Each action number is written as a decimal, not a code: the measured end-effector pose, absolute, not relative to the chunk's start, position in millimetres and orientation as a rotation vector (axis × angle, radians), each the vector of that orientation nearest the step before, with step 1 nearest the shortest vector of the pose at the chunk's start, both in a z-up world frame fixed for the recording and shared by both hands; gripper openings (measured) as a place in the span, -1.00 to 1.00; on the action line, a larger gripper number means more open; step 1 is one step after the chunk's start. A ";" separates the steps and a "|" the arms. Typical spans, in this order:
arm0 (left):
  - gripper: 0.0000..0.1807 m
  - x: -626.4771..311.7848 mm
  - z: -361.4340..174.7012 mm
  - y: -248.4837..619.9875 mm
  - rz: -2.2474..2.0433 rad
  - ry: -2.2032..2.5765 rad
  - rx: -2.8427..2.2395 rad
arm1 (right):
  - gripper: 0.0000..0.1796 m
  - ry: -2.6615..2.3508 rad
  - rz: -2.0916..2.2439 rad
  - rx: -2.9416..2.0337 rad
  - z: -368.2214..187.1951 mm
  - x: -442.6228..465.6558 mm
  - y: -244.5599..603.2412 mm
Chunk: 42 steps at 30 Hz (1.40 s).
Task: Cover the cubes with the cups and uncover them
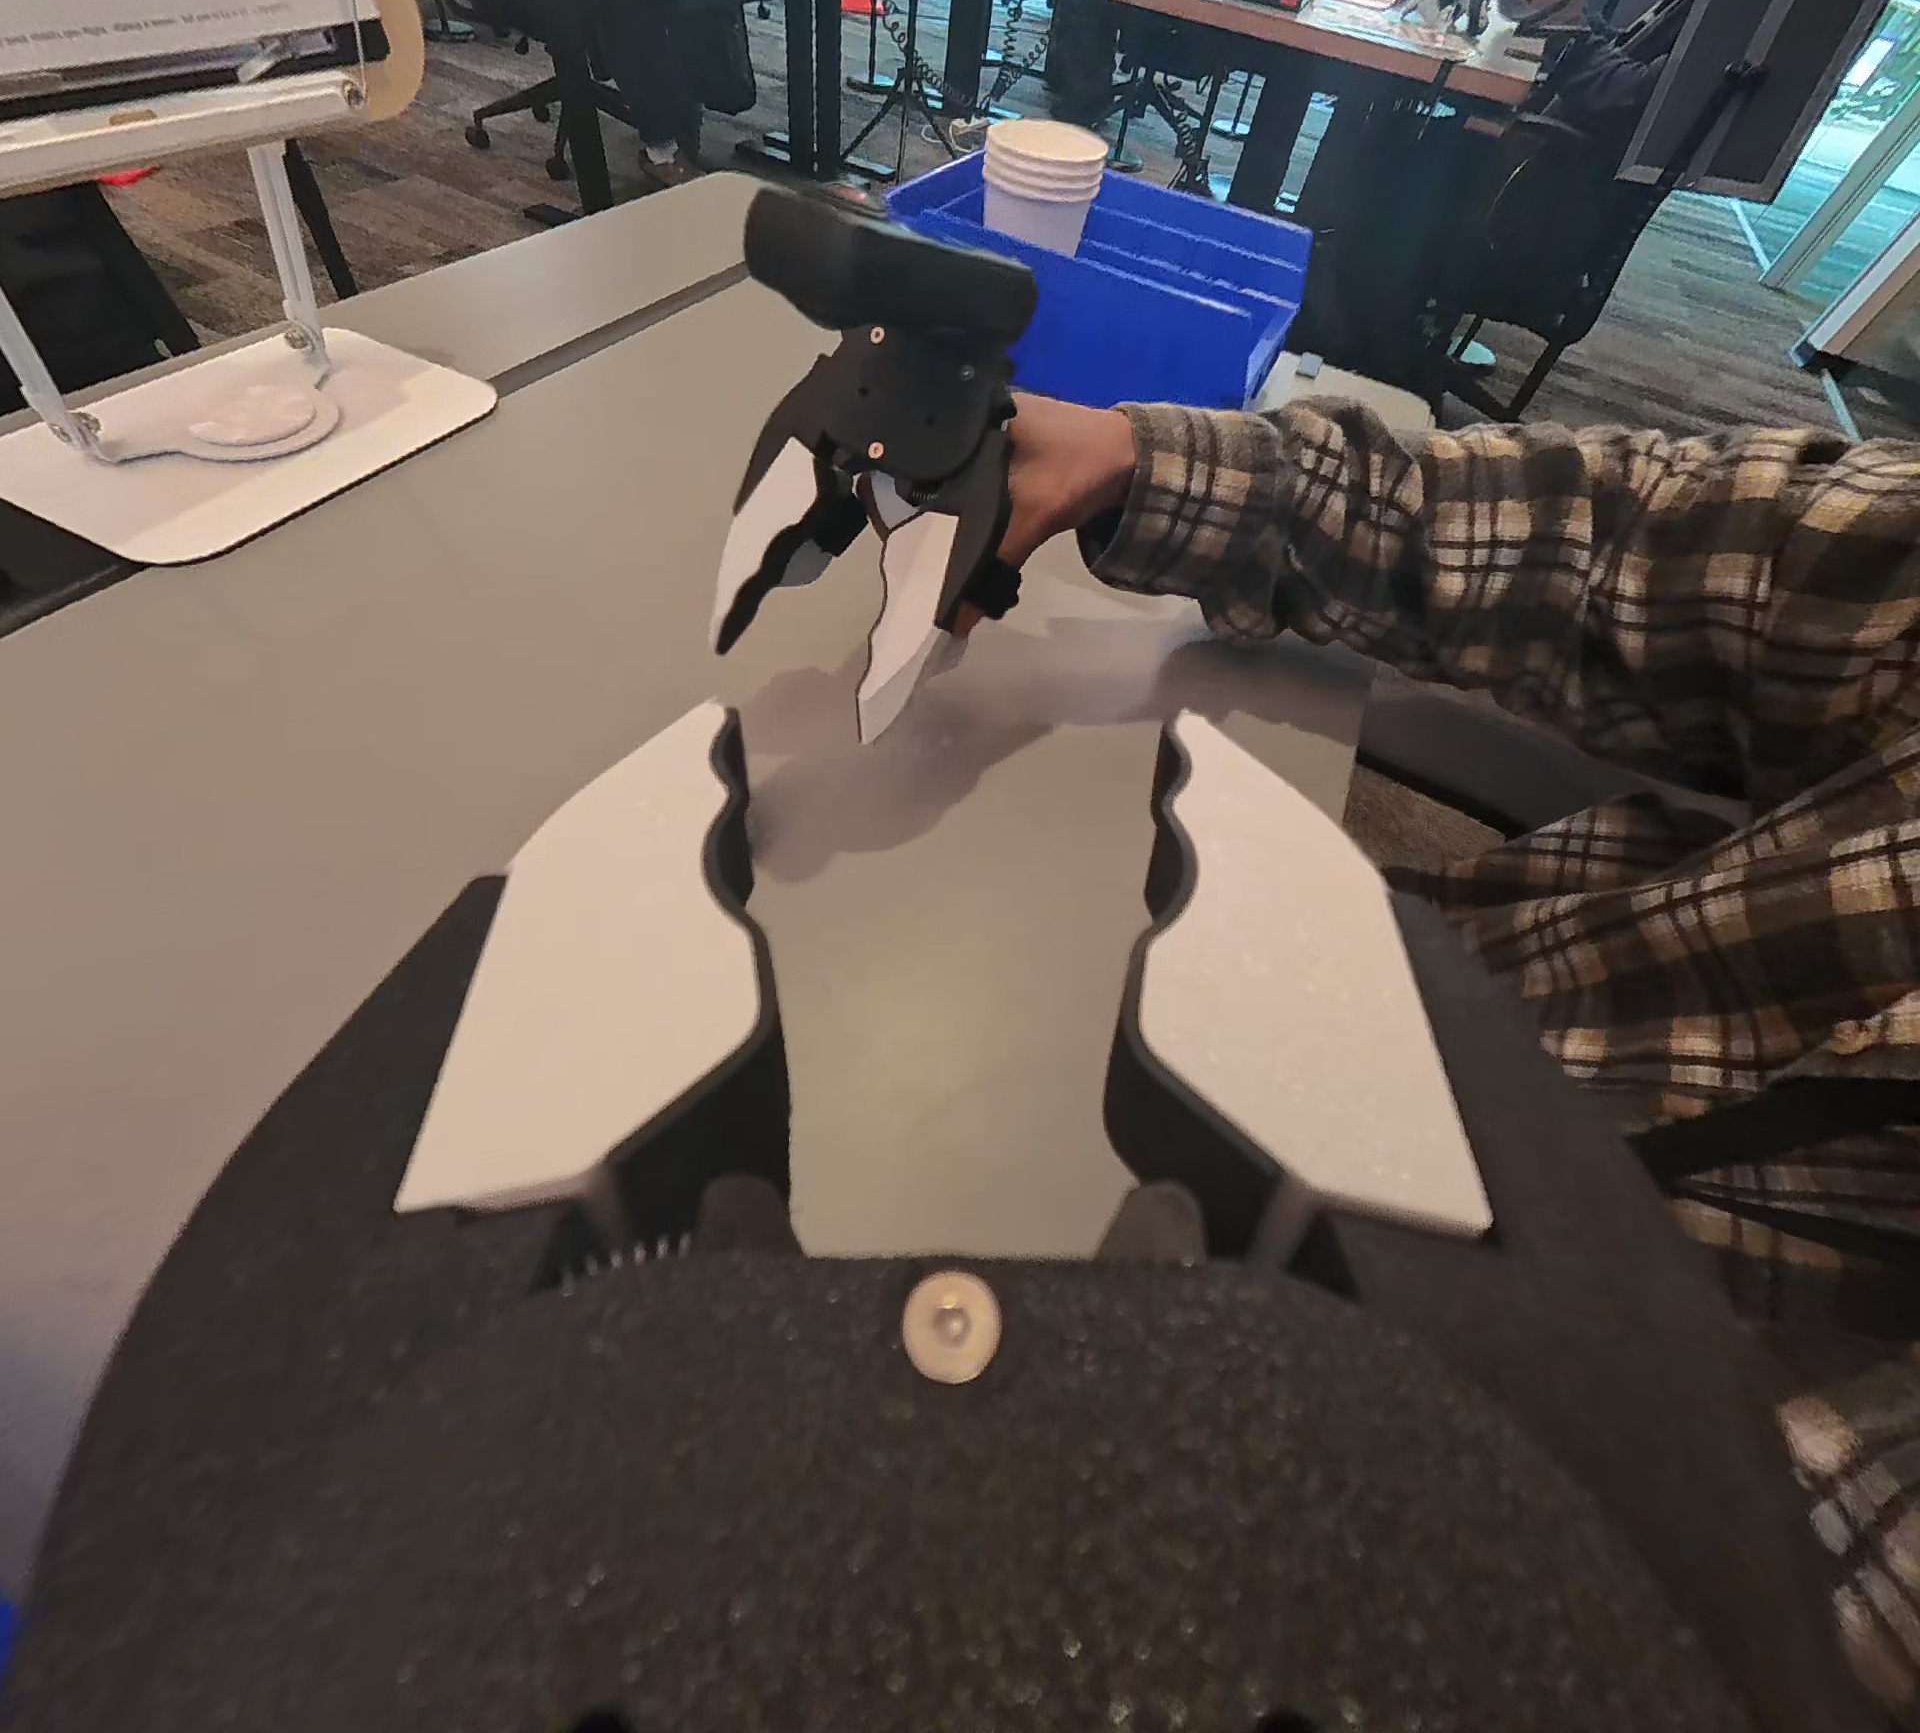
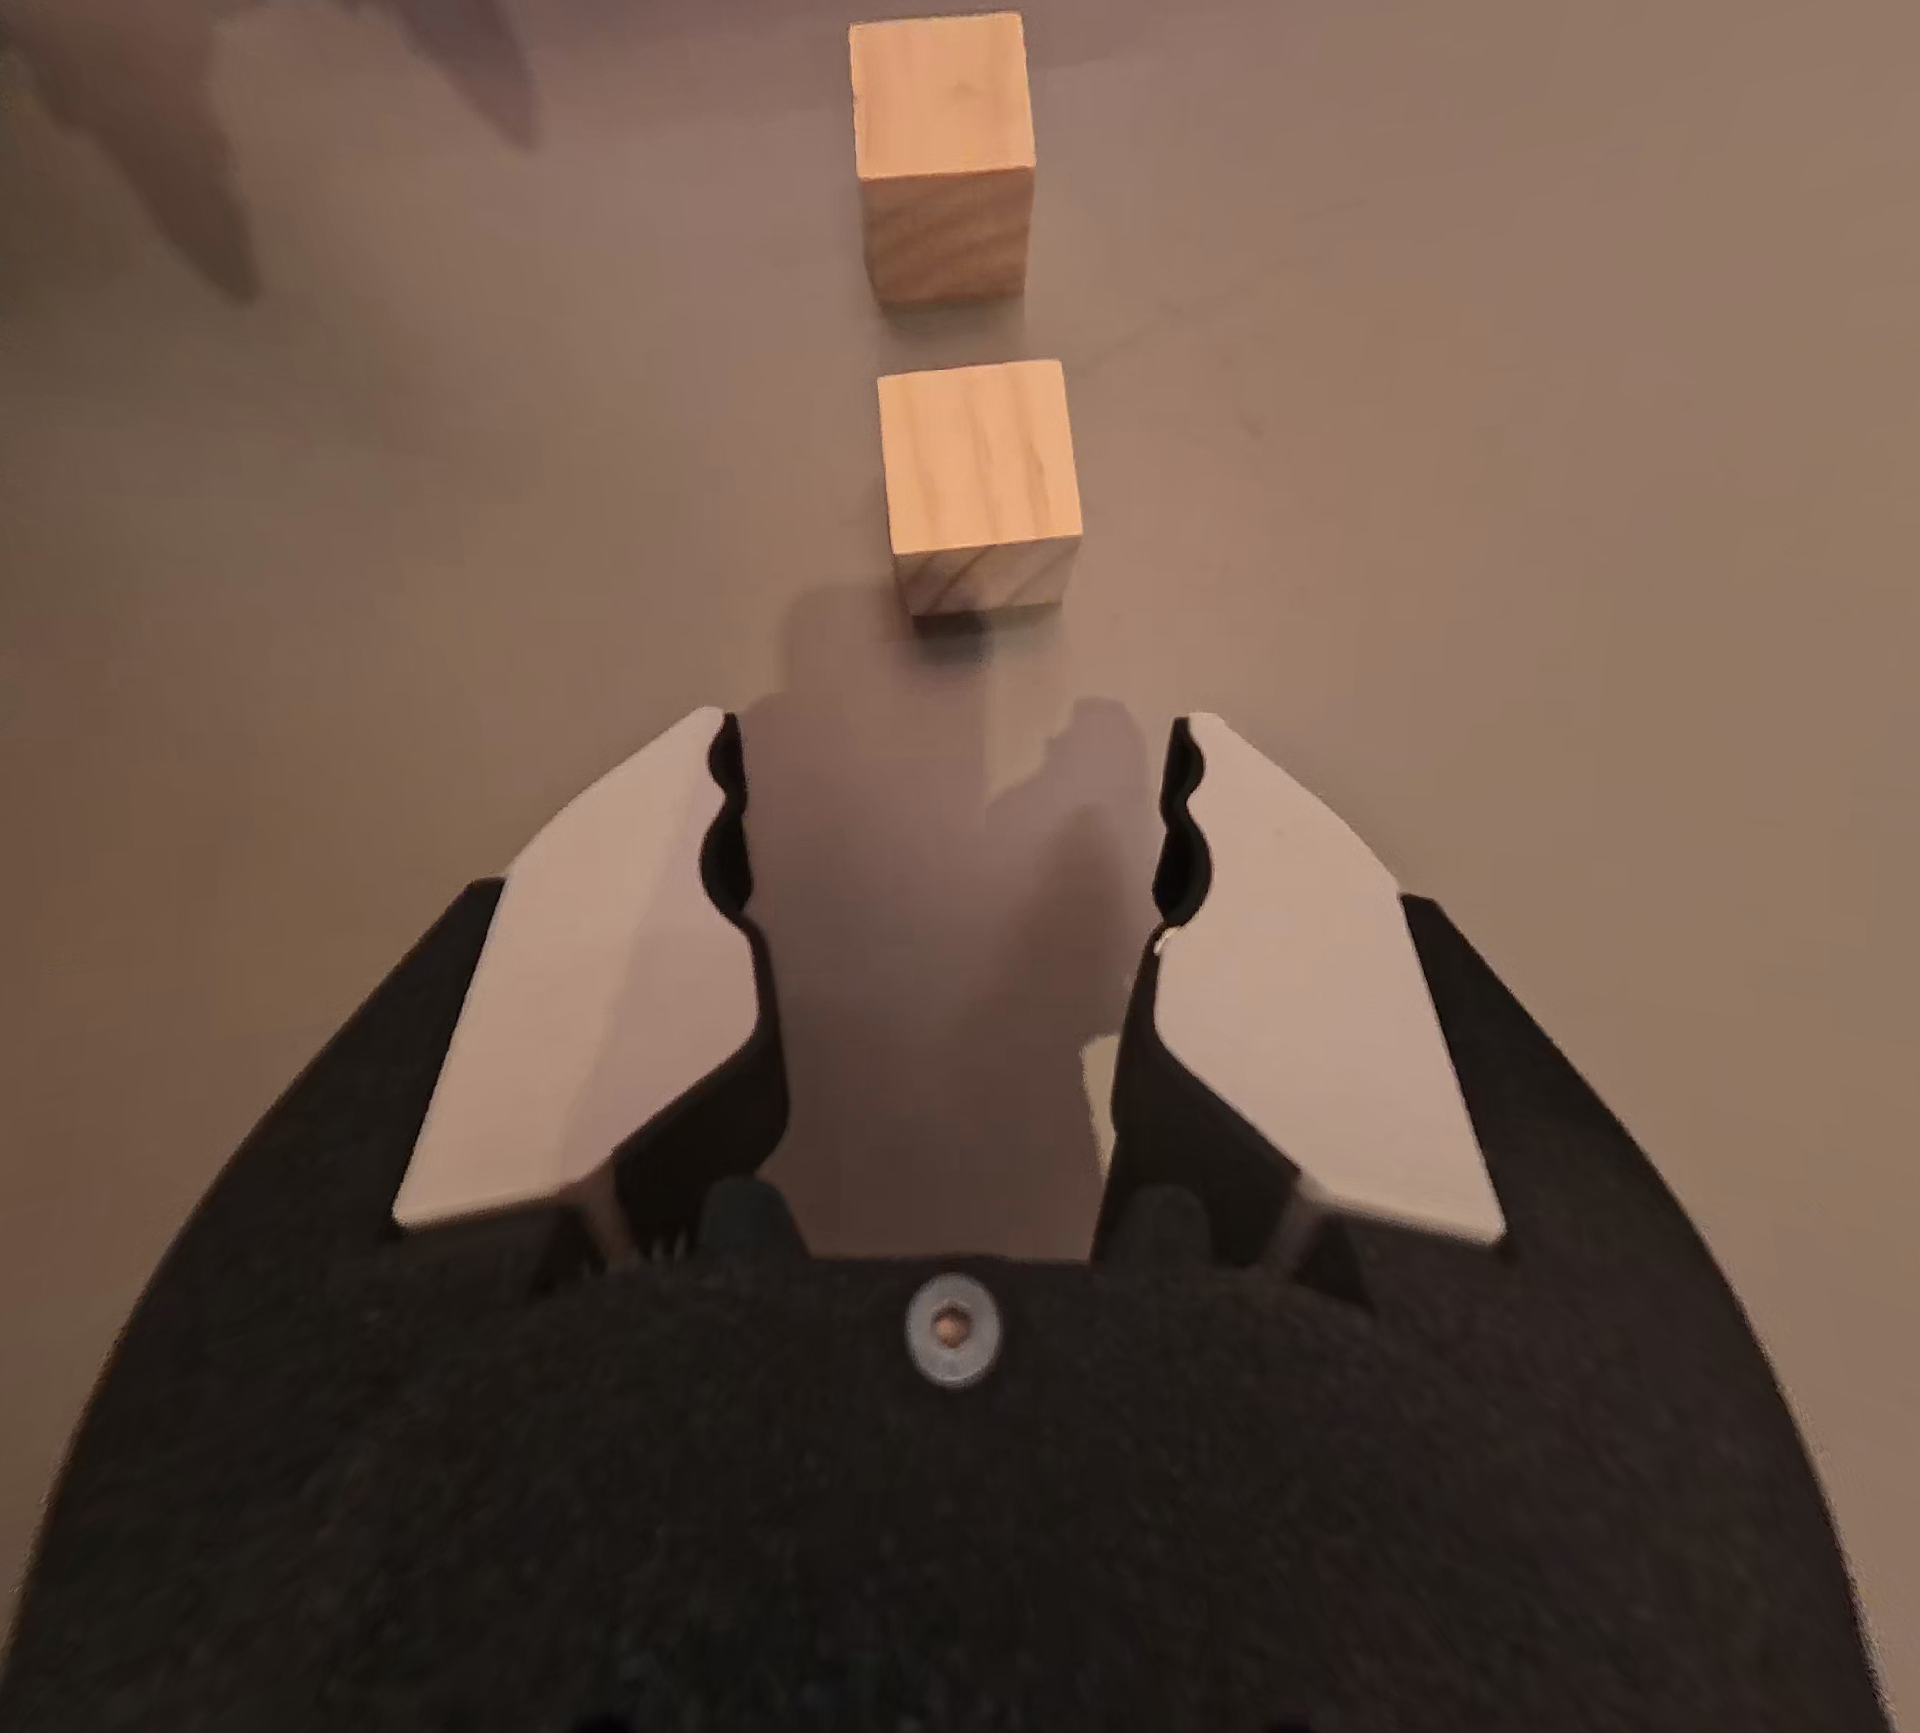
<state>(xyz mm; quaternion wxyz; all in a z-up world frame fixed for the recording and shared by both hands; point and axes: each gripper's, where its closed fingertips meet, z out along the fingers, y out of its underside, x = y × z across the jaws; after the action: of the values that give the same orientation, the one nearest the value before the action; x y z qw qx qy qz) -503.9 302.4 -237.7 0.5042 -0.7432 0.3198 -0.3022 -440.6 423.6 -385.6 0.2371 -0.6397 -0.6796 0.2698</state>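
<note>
We hold the left claw (image 1: 951,738) above the grey surface (image 1: 312,748), its white fingers (image 1: 623,935) spread apart with nothing between them. Ahead of it the right claw (image 1: 831,634), gripped by a hand (image 1: 1060,478) in a plaid sleeve (image 1: 1507,561), points steeply down at the surface, likewise released and empty. In its own view the right claw (image 2: 956,727) shows the same wide gap over bare surface.

Beyond it, at the far edge of the surface, stands a blue bin (image 1: 1164,301); a stack of white paper cups (image 1: 1042,182) sits upright in it, rims up. What else the bin holds we cannot tell from this angle.

Two wooden cubes (image 2: 977,488) rest on the surface just past the right claw's fingertips, in a line leading away from it, near each other but apart. Both are pale wood with visible grain, uncovered, and the farther cube (image 2: 942,156) sits squarely on one face.

At the far left corner of the surface stands a white document stand (image 1: 208,73) carrying a printed sheet.
</note>
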 end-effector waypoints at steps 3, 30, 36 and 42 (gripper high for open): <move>-0.18 -508.1 -251.2 316.8 -0.672 0.789 -1.831 | -0.15 -1.870 0.739 -1.752 -389.0 -436.8 422.4; -0.50 -464.4 -374.4 431.9 -0.500 1.358 -2.139 | -0.11 -1.758 0.802 -1.742 -371.9 -389.2 428.1; -0.50 -406.1 -307.9 418.7 -0.715 1.259 -1.862 | -0.18 -1.611 1.041 -1.609 -316.2 -371.9 421.9; -0.50 -362.6 -281.8 404.9 -0.771 1.293 -1.748 | -0.24 -1.601 1.119 -1.559 -292.0 -356.9 407.3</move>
<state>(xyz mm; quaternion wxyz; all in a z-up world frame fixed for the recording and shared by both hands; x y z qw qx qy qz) -362.6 404.9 -281.8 0.4053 -0.6928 0.5124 -0.3053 -356.9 407.3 -292.0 0.3156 -0.5919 -0.6079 0.4250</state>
